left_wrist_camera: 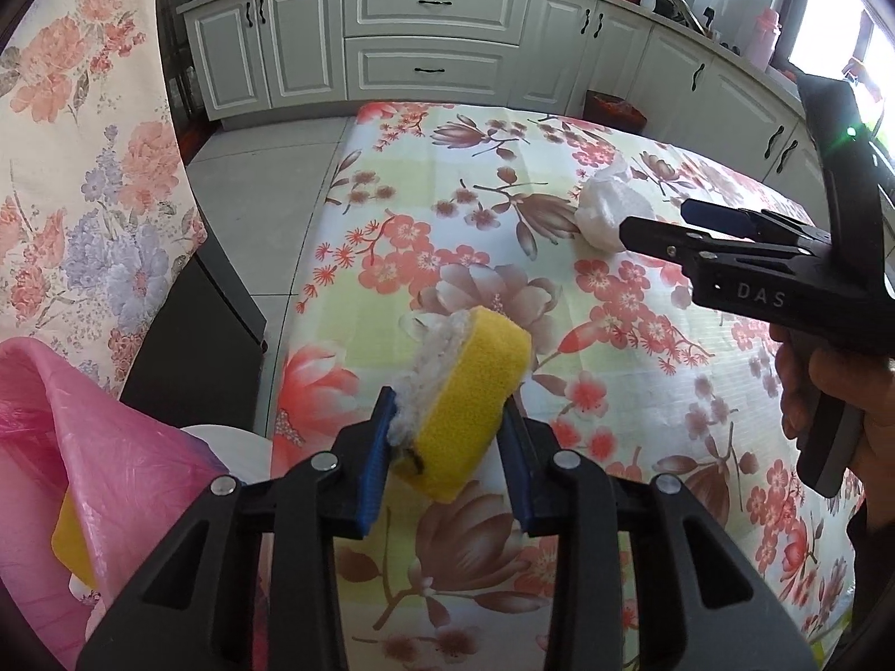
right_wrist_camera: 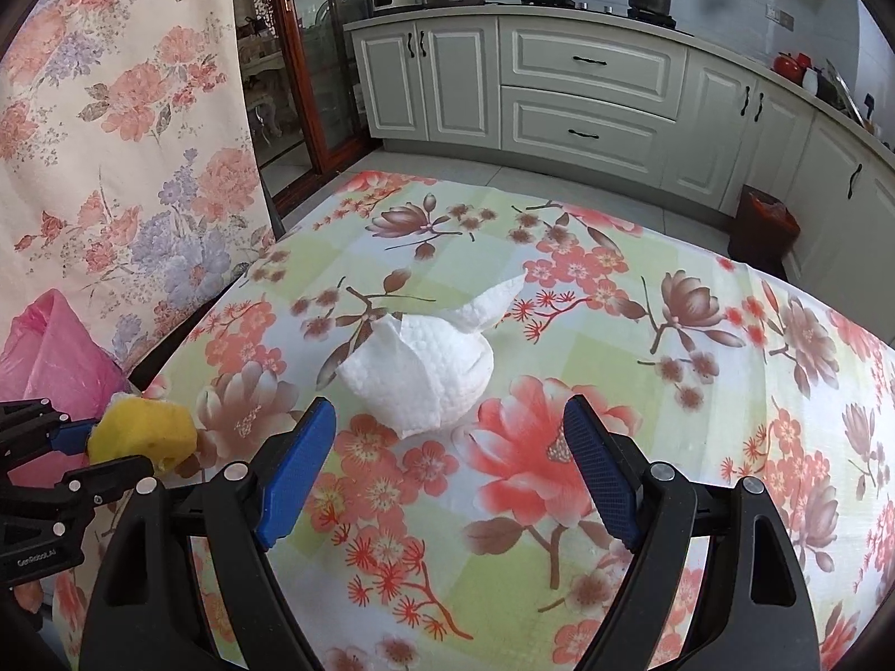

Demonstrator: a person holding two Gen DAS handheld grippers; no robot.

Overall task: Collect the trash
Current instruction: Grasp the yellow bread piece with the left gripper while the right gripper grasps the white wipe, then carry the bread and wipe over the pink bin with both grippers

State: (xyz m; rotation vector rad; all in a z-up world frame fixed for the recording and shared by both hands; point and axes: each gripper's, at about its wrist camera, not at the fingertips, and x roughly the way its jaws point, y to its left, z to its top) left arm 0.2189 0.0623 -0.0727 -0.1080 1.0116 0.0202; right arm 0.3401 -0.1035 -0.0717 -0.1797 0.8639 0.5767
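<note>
Two grippers, left fingers [left_wrist_camera: 386,447] squeezing spongy yellow pad [left_wrist_camera: 470,408], right fingers [right_wrist_camera: 299,464] spread before crumpled tissue [right_wrist_camera: 425,369]

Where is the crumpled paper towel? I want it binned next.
The crumpled paper towel lies on the floral tablecloth, just ahead of the open right gripper.
</note>
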